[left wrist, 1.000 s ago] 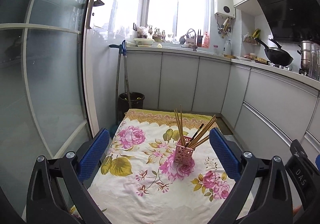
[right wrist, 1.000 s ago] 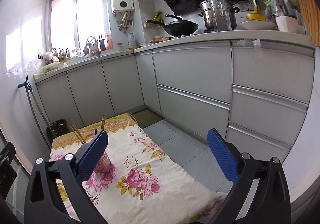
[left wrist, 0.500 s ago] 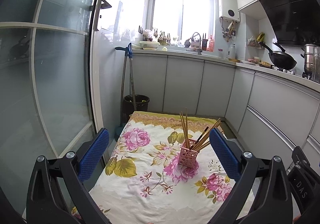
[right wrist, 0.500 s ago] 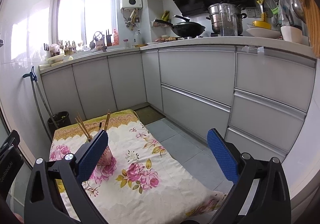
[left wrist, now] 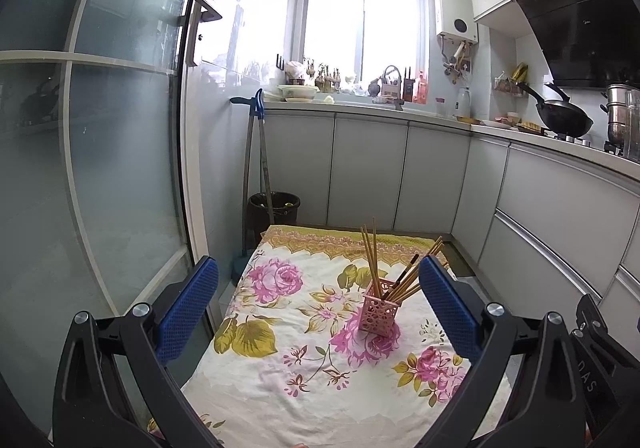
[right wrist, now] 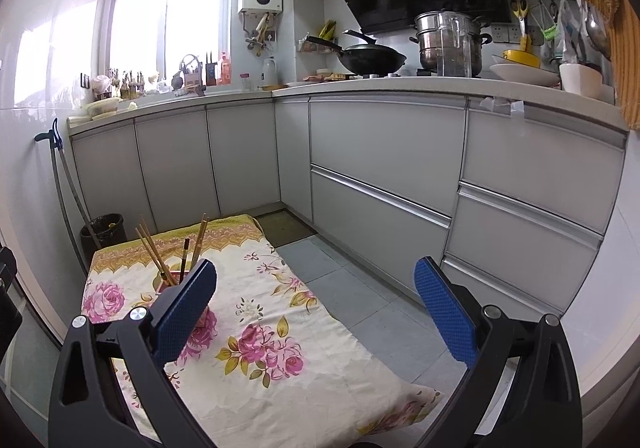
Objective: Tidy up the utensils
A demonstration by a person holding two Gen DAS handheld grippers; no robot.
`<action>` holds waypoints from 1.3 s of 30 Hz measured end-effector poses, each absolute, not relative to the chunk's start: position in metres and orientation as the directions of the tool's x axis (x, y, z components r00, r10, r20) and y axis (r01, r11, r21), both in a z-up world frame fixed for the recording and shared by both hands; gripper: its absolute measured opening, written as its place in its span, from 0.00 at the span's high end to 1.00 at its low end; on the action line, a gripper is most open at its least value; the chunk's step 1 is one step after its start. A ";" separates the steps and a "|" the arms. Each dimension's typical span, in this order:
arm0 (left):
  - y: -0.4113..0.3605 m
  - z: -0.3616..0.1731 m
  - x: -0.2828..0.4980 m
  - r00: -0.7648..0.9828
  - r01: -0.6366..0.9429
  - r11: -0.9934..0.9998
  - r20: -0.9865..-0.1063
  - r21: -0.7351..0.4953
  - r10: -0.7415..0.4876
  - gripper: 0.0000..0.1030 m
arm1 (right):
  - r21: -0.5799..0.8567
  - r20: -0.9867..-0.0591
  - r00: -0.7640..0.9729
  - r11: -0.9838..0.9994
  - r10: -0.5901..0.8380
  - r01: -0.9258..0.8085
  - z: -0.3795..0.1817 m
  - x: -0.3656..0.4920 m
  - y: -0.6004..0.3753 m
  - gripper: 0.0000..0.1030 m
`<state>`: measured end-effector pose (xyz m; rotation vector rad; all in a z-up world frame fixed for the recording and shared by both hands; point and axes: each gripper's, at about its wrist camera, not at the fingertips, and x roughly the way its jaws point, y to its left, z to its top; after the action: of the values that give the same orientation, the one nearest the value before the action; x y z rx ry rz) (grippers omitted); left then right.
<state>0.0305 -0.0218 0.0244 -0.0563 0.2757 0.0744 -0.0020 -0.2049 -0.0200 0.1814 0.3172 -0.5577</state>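
A pink perforated holder (left wrist: 379, 306) stands upright on a floral cloth (left wrist: 320, 332), with several wooden chopsticks (left wrist: 370, 252) and a dark-tipped one leaning out of it. My left gripper (left wrist: 318, 300) is open, held above the cloth's near part, the holder showing between its blue pads. In the right wrist view the chopsticks (right wrist: 154, 252) rise behind the left blue pad, which hides most of the holder. My right gripper (right wrist: 316, 300) is open and empty, over the cloth's (right wrist: 260, 336) right side.
A glass sliding door (left wrist: 100, 168) runs along the left. A black bin (left wrist: 275, 210) and a leaning mop handle (left wrist: 250, 184) stand past the cloth's far end. Grey cabinets (right wrist: 380, 184) line the back and right. Tiled floor (right wrist: 360, 296) lies right of the cloth.
Both grippers have tilted upward and pulled slightly back, so the holder sits lower in both views. Both stay open. The holder and chopsticks have not moved.
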 end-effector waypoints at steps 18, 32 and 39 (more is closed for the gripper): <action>-0.030 0.021 0.030 0.959 -0.072 0.997 -0.274 -0.001 0.069 0.07 | 0.087 -0.319 0.814 0.840 -0.485 0.535 -0.012 -0.008 -0.203 0.06; -0.028 0.026 0.027 0.963 -0.045 0.998 -0.267 -0.034 0.034 0.07 | 0.121 -0.289 0.835 0.848 -0.467 0.516 0.000 -0.021 -0.203 0.06; -0.026 0.027 0.024 0.962 -0.011 0.998 -0.272 -0.066 -0.008 0.07 | 0.131 -0.279 0.842 0.850 -0.462 0.510 0.005 -0.028 -0.205 0.06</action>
<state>0.0241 -0.0261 0.0275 -0.0671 0.2752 0.0017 -0.0279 -0.2053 0.0047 0.2040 0.2420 -0.5168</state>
